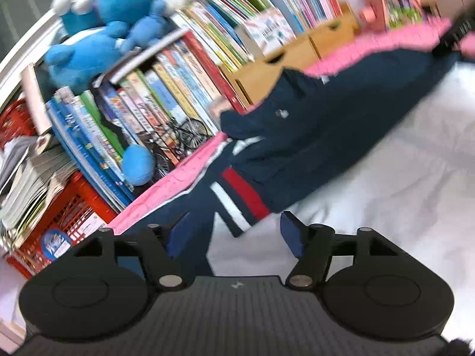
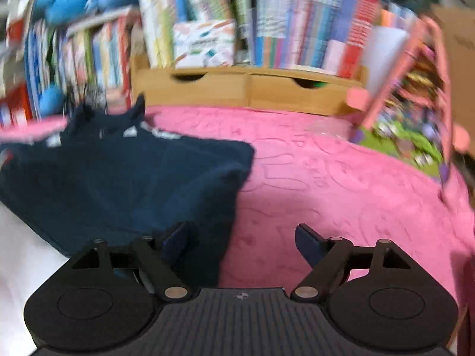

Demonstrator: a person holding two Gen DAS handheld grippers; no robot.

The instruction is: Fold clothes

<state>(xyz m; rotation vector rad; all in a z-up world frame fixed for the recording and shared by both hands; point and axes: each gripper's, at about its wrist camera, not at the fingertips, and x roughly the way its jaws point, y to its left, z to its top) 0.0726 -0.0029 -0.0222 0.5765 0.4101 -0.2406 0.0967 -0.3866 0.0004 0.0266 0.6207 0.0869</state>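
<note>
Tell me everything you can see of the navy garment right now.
The navy garment is dark blue soft cloth with red and white bands on a cuff nearest the left gripper. It lies loosely folded and rumpled, partly on the pink blanket, partly on white sheet. Neither gripper holds it; the right gripper is open beside it.

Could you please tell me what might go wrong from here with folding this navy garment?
1. The navy garment with red and white stripes lies partly off the white sheet, onto the pink textured blanket, so a fold may drag both.
2. Both views are blurred, so a grab could miss its edge.
</note>
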